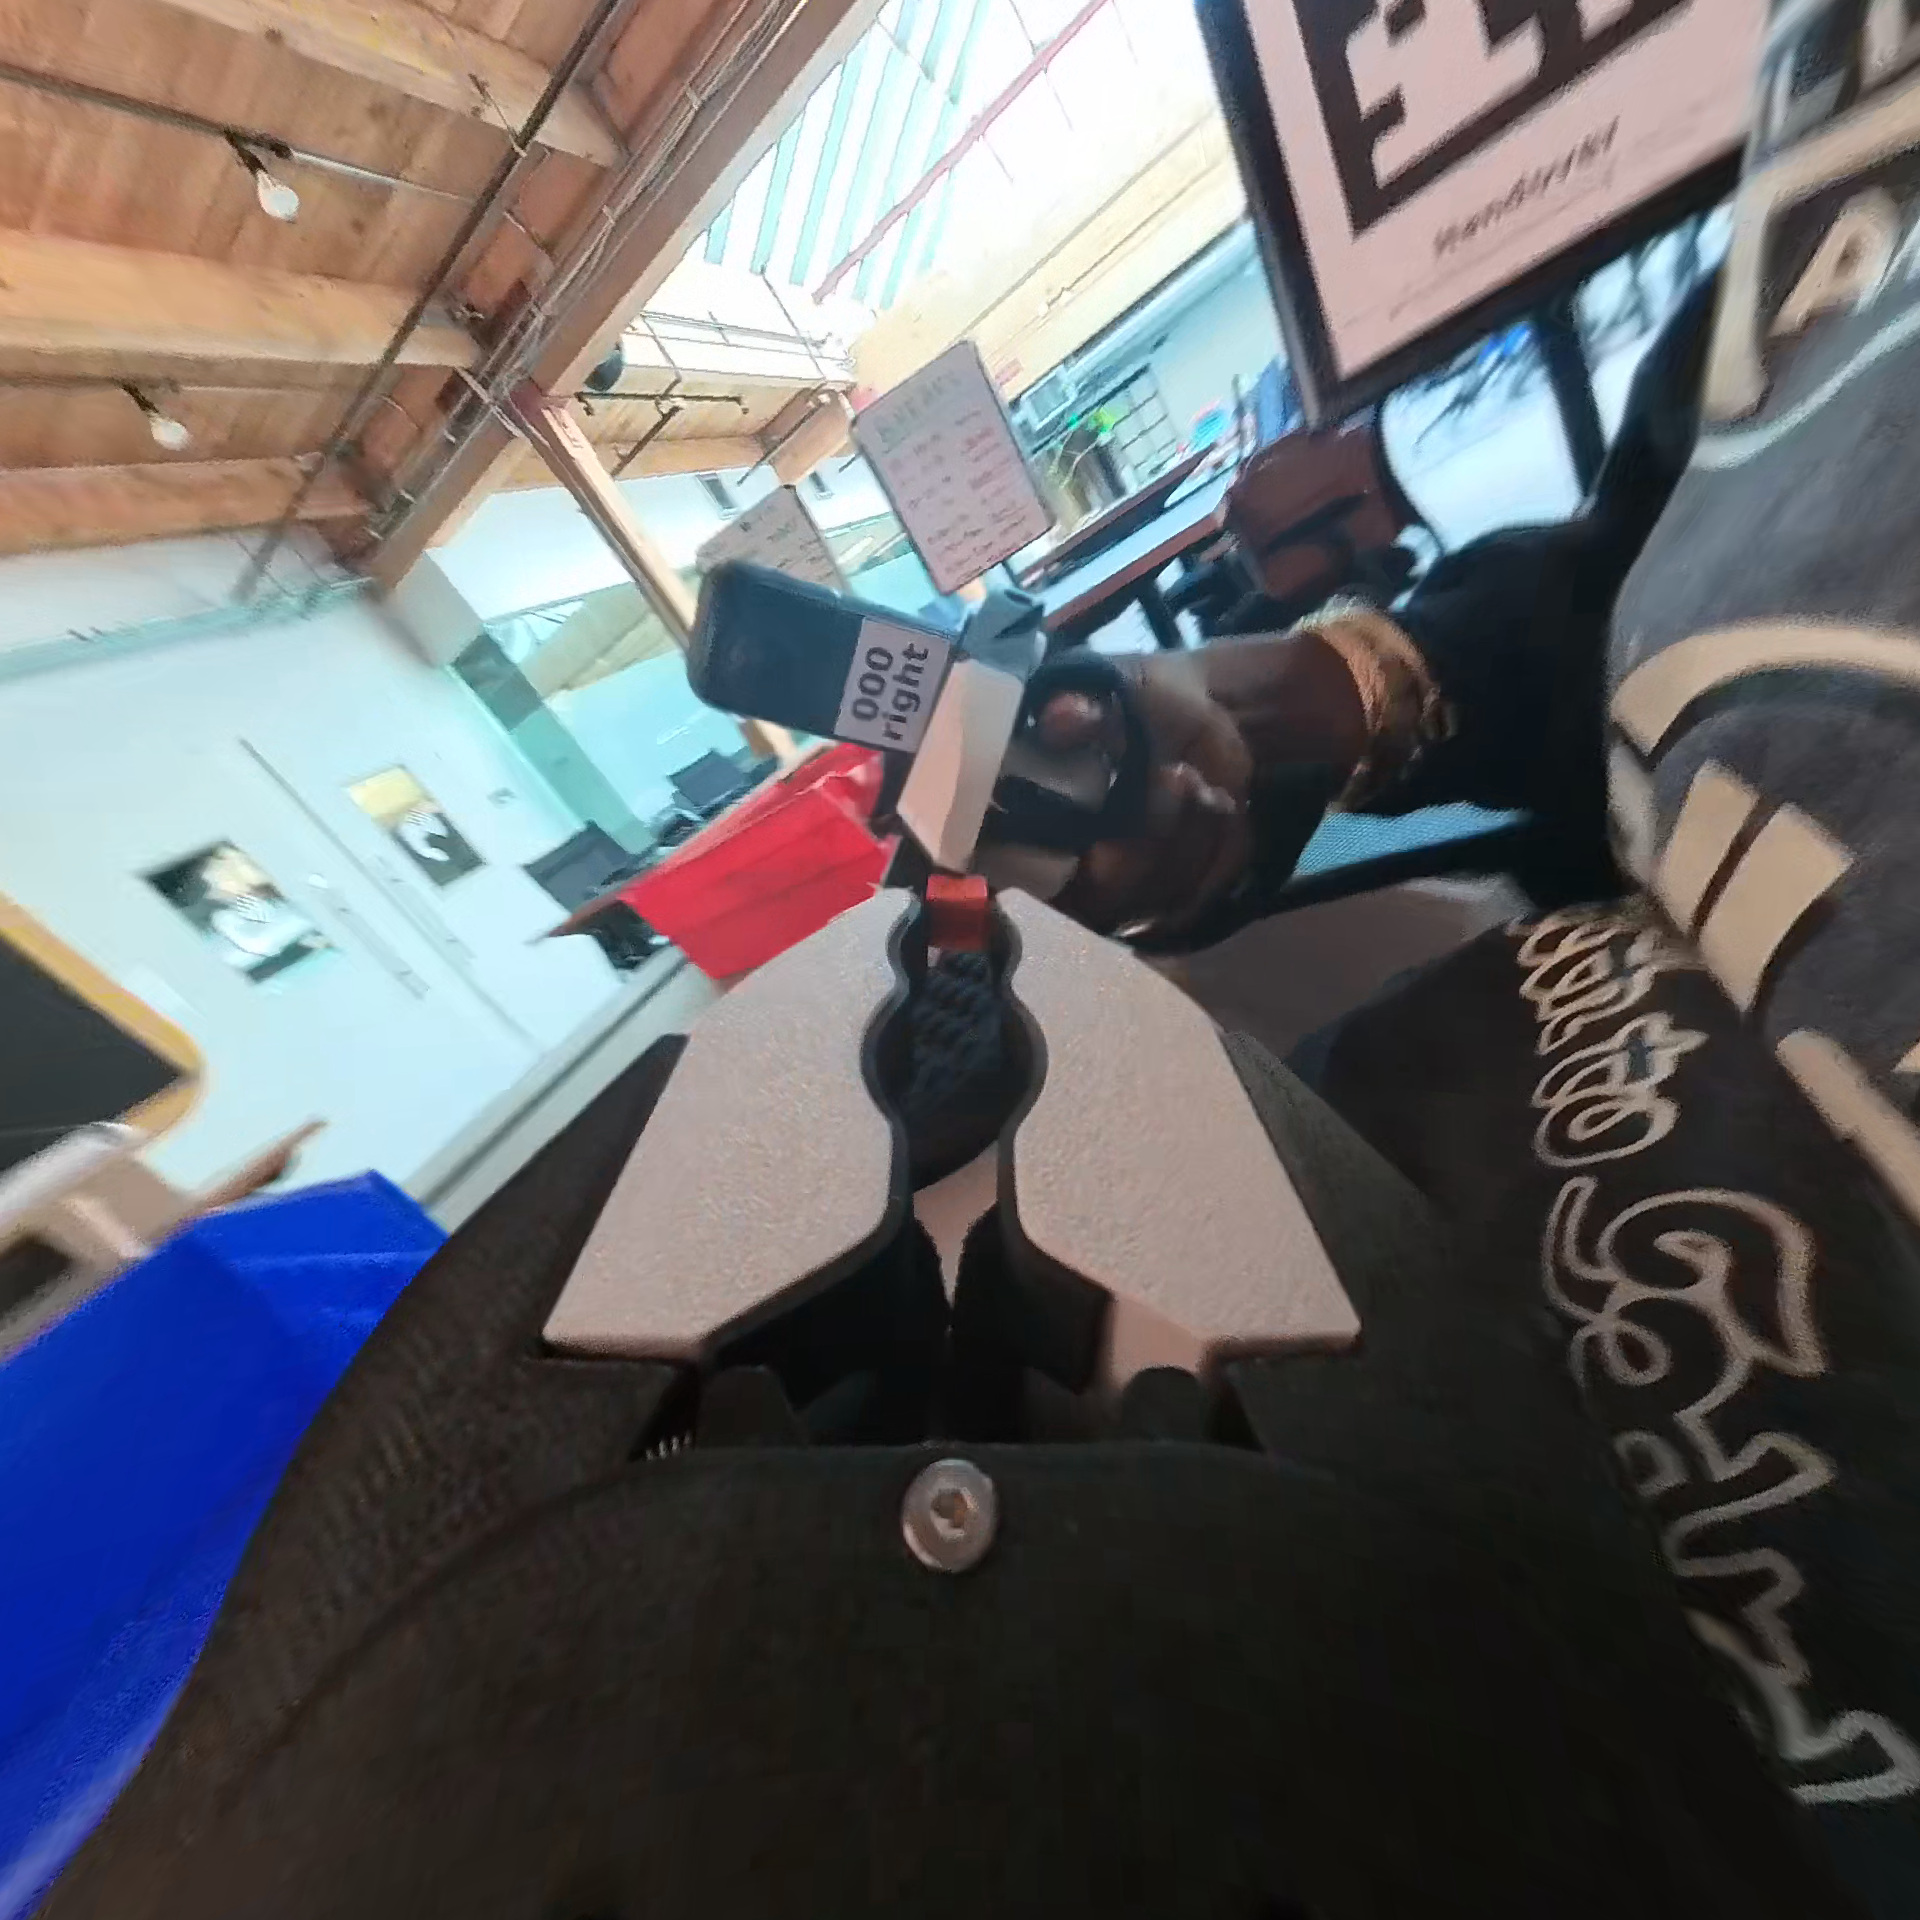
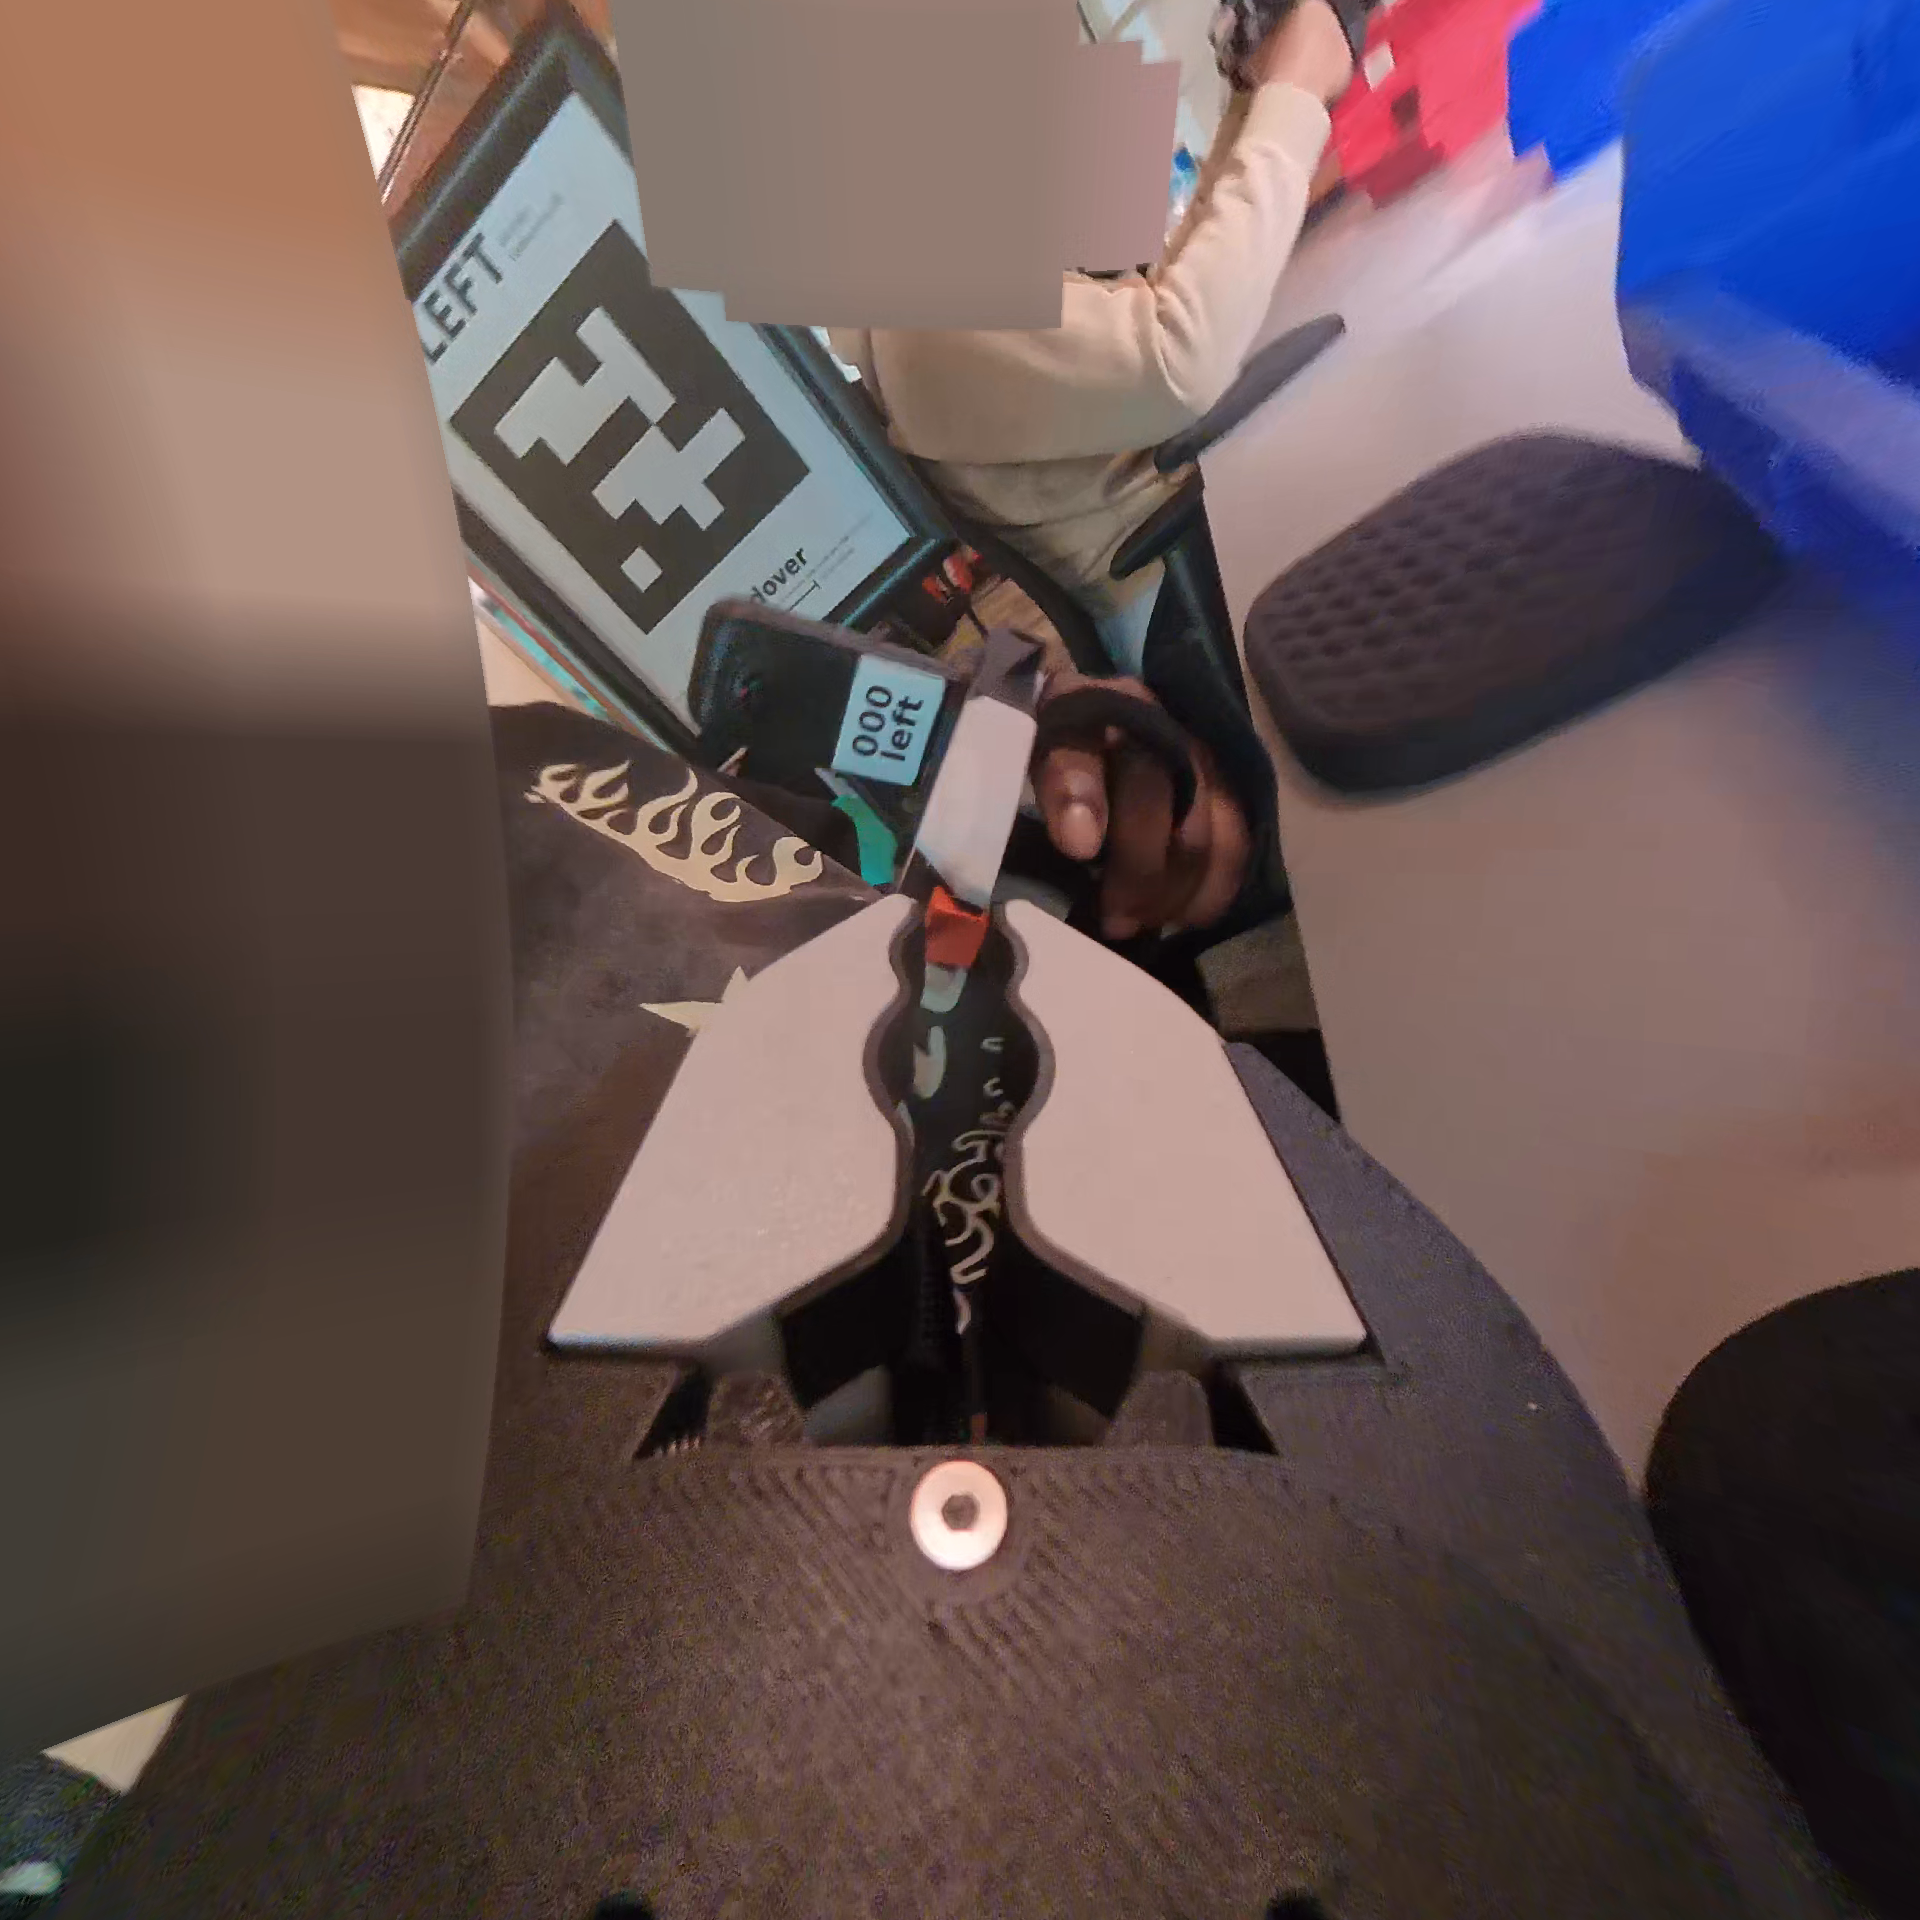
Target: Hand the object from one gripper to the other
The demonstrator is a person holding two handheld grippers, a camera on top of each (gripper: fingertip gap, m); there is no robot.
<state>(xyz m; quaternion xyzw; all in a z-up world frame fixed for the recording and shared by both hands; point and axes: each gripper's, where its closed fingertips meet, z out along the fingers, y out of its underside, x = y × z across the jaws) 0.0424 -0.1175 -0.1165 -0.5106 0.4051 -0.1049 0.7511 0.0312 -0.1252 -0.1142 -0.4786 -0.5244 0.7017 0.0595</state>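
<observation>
From my remote seat, the biggest thing in the left wrist view was the black garment with cream lettering (image 1: 1714, 1195) filling the right side, with a blue plastic bin (image 1: 156, 1507) at the lower left. Overhead ran a ceiling of bare wooden beams (image 1: 260, 260). A black-framed board printed with a bold black-and-white marker (image 1: 1507, 156) leaned in at the top right, and a red plastic bin (image 1: 769, 862) sat farther back.

The left gripper (image 1: 956, 920) reached forward, its two grey fingers drawn in until only a narrow slot stayed between the tips, and the small red block (image 1: 956, 914) sat pinched in that slot. Meeting it from above was the right gripper (image 1: 943, 847), held by the person's right hand (image 1: 1153, 769); its pale fingers came down onto the same block.

In the right wrist view I saw a black mesh chair seat (image 2: 1486, 613) on the pale floor. The right gripper (image 2: 956, 930) was likewise closed down on the small red block (image 2: 954, 930). The left gripper (image 2: 971, 878), gripped by the left hand (image 2: 1143, 831), touched the block from the far side. The block hung in the air between both tips, slightly tilted.
</observation>
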